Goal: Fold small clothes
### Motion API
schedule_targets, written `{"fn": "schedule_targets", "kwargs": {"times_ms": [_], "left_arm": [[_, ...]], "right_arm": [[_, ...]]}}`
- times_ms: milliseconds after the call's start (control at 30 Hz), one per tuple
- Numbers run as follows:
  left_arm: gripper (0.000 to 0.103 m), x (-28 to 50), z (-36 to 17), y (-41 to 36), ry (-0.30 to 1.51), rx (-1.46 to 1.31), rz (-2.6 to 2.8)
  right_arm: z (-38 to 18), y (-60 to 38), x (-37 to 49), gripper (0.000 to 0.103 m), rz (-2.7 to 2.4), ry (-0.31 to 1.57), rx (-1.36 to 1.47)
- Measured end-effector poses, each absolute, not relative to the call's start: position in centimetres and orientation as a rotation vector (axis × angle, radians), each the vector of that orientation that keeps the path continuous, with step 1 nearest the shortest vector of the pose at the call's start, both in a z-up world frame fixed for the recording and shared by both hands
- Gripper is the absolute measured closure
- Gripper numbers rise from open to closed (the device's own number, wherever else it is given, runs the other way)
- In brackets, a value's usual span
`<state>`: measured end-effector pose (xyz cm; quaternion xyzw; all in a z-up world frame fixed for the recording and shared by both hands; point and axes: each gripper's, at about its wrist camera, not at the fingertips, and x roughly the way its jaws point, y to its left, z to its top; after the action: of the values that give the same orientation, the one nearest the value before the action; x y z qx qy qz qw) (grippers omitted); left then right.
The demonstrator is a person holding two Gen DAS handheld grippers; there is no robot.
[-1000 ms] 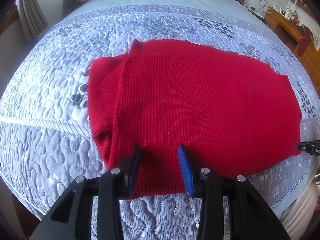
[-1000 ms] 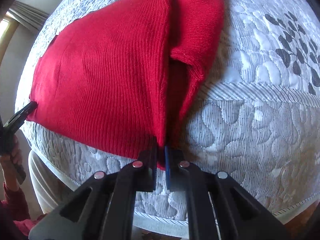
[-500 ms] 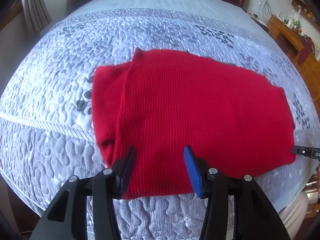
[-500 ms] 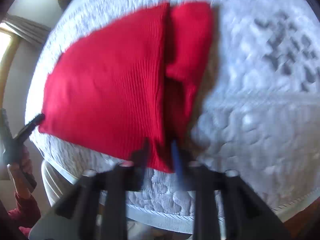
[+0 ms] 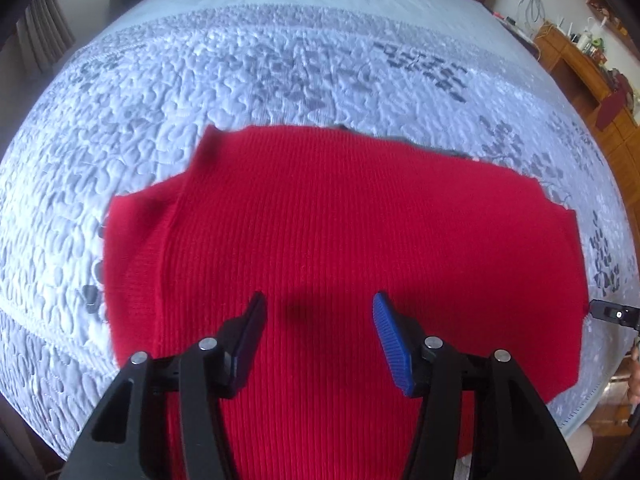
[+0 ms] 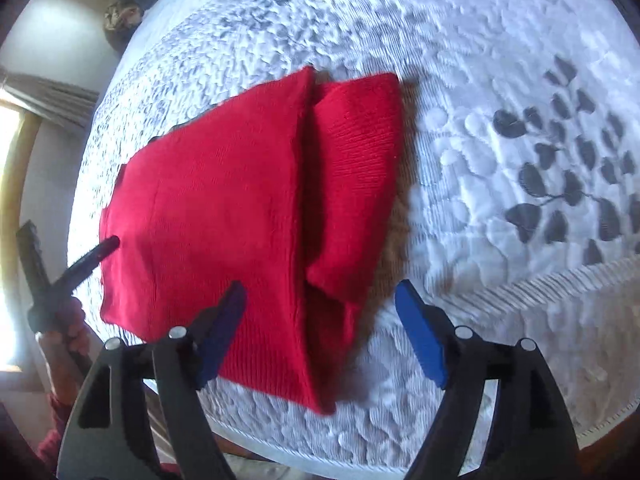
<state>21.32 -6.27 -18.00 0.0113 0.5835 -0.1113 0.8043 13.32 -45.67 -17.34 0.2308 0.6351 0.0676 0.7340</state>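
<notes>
One red knit sweater (image 5: 340,248) is laid flat on the quilted bedspread (image 5: 248,72), near the bed's front edge. A sleeve (image 6: 356,184) is seen folded alongside the body, with a dark gap between them in the right wrist view. Bare quilt is left on the far side and on both flanks of the garment; only a narrow strip is left between the hem and the bed's edge.

Left tool (image 5: 318,332): jaws spread wide, nothing held, hovering over the near hem area of the sweater. Its shadow is cast on the knit between the jaws. In the right wrist view, its tip (image 6: 96,250) is seen at the sweater's far-left corner; contact cannot be confirmed.

Right tool (image 6: 320,320): jaws spread wide, nothing held, straddling the sleeve/body fold line near the bed's edge.

Versus 1.0 s ago: the right tool was pinched narrow on the sweater's near corner; that corner has been released. The left tool's opening is unchanged, but it has been moved further over the garment.

Count: one sweater, two tools.
</notes>
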Motion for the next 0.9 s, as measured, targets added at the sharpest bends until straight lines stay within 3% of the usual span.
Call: {"fn": "schedule_targets", "kwargs": {"times_ms": [333,400,500,533,567,900], "left_arm": [[0.046,22.1,-20.7,-5.9,1.295,0.051,-0.262],[0.046,22.1,-20.8,-5.8,1.296,0.05,-0.269],[0.045,22.3,-21.0,-5.5,1.3,0.03,-0.287],[0.045,22.3,-21.0,-5.3,1.301,0.026,-0.292],[0.044,22.3,-21.0,-5.2,1.301,0.025,-0.298],[0.042,22.4,-21.5,-6.1,1.304,0.081,-0.292]], "right_arm": [[-19.4,-45.5,14.8,0.028,0.192,1.413,0.597],[-19.5,-45.2,15.3,0.036,0.194,1.417,0.59],[-19.8,-45.1,15.8,0.064,0.183,1.418,0.589],[-19.9,-45.2,15.8,0.078,0.193,1.415,0.606],[-20.0,-45.2,15.9,0.082,0.212,1.416,0.637],[-18.8,-43.6,16.2,0.086,0.084,1.468,0.534]]}}
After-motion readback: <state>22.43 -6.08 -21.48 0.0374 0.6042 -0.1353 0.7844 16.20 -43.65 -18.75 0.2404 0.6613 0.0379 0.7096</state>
